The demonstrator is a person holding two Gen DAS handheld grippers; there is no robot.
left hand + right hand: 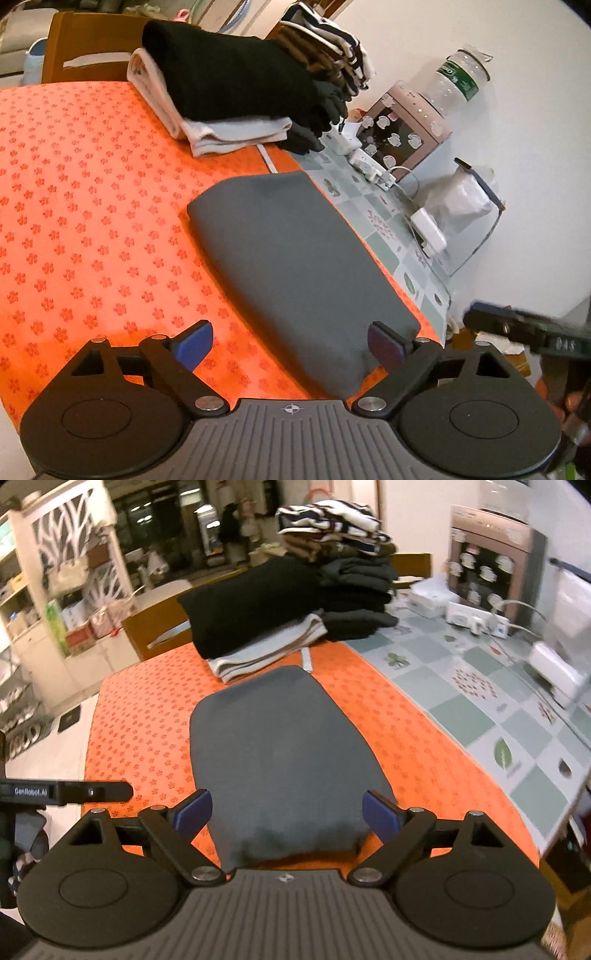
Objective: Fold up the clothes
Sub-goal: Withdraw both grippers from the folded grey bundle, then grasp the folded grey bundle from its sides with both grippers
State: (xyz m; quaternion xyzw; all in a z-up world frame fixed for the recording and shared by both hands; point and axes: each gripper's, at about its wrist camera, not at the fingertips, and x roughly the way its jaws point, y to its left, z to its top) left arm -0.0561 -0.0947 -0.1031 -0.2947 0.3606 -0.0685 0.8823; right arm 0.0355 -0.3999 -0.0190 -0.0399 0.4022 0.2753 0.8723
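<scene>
We see a folded grey garment [280,753] flat on the orange cloth [147,720] over the tabletop [517,738], near its front edge. Left claw [291,343] wide open, nothing gripped, hovering at the garment's near end. Right claw [288,812] also wide open and empty, garment's near edge between its fingers. Folded stack [295,602] sits behind.
</scene>
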